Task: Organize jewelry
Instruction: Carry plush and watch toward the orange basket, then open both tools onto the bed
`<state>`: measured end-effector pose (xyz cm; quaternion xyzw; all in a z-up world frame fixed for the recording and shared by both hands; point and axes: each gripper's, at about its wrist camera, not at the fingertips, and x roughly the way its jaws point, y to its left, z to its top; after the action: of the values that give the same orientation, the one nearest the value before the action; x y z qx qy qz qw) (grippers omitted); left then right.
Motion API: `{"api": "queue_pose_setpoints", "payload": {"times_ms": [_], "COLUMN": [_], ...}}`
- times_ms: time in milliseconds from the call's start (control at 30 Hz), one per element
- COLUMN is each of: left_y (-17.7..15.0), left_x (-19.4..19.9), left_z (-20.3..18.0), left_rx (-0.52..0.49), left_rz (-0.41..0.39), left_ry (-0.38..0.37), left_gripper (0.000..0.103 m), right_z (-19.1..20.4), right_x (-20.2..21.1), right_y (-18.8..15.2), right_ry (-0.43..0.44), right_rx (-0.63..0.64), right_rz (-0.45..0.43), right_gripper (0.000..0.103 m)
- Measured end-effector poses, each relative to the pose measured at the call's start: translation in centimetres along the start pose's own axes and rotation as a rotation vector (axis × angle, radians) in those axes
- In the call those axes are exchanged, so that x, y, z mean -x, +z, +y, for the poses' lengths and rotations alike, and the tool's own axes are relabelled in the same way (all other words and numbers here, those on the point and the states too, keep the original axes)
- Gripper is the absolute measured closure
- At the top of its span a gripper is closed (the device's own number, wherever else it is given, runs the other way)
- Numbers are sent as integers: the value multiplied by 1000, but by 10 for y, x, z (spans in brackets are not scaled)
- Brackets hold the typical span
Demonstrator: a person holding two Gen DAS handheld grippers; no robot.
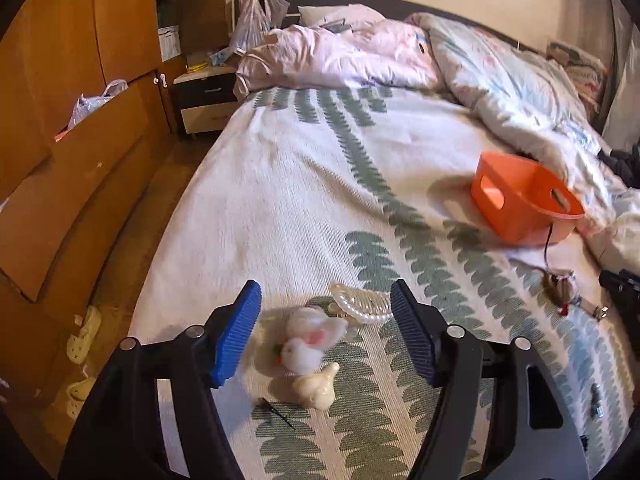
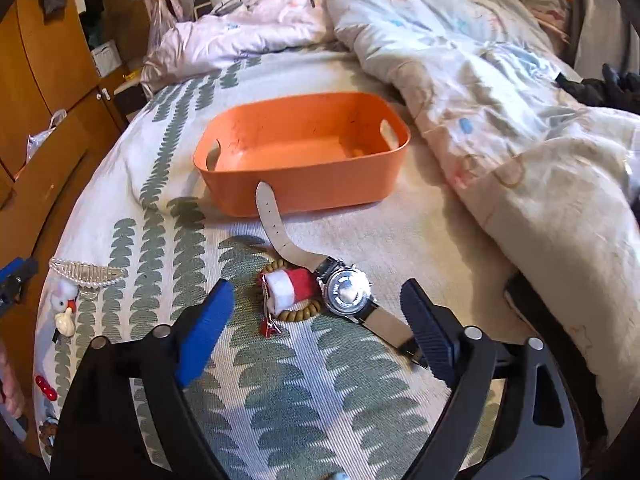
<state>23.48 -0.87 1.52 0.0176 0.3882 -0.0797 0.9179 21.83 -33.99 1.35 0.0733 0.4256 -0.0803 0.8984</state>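
An orange bin [image 2: 304,160] stands empty on the bed; it also shows in the left wrist view [image 1: 520,200]. My right gripper [image 2: 318,304] is open, its jaws either side of a wristwatch [image 2: 346,290], a red-and-white clip [image 2: 286,286] and a wooden bead bracelet [image 2: 298,314]. My left gripper [image 1: 324,320] is open just above a fluffy white bunny clip [image 1: 310,340], with a pearl hair clip [image 1: 362,304] beyond it and a cream duck clip [image 1: 318,388] below. The same clips show at the left of the right wrist view [image 2: 86,274].
A crumpled duvet [image 2: 500,92] fills the bed's right side. A wooden wardrobe [image 1: 72,100] and a nightstand [image 1: 206,96] stand left of the bed. Small red pieces [image 2: 44,386] lie near the bed's left edge. A black hair pin [image 1: 276,412] lies by the duck.
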Motion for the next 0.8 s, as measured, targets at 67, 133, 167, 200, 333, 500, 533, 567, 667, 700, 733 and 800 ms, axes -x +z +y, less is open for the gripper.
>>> {"api": "queue_pose_setpoints", "payload": {"times_ms": [67, 133, 167, 200, 333, 500, 533, 567, 667, 700, 733, 800], "left_y": [2, 4, 4, 4, 1, -14, -16, -19, -30, -38, -44, -64], "left_x": [5, 8, 9, 11, 21, 45, 49, 56, 70, 77, 80, 90], "left_z": [9, 17, 20, 24, 36, 46, 46, 45, 46, 45, 45, 45], "left_rx": [29, 55, 67, 79, 113, 115, 102, 90, 74, 64, 59, 44], "left_rz": [1, 2, 4, 4, -5, -40, -48, -62, -85, -86, -86, -84], "left_ry": [-20, -35, -41, -44, -46, -26, -15, 5, 30, 42, 47, 52], "left_gripper": [31, 30, 30, 30, 30, 23, 23, 23, 20, 19, 19, 17], "right_z": [-1, 0, 2, 4, 11, 20, 22, 24, 28, 29, 29, 31], "right_x": [10, 15, 18, 19, 30, 62, 68, 75, 92, 95, 99, 109], "right_y": [-3, -6, -8, -11, -20, -31, -34, -39, -56, -60, -65, -78], "right_ry": [2, 4, 2, 2, 29, 44, 37, 34, 54, 59, 61, 59], "right_rx": [-5, 6, 20, 31, 53, 59, 64, 76, 90, 94, 101, 126], "right_rz": [-11, -13, -3, 3, -2, -106, -129, -152, -186, -190, -195, -203], "right_gripper": [3, 3, 3, 3, 3, 3, 3, 3, 3, 3, 3, 3]}}
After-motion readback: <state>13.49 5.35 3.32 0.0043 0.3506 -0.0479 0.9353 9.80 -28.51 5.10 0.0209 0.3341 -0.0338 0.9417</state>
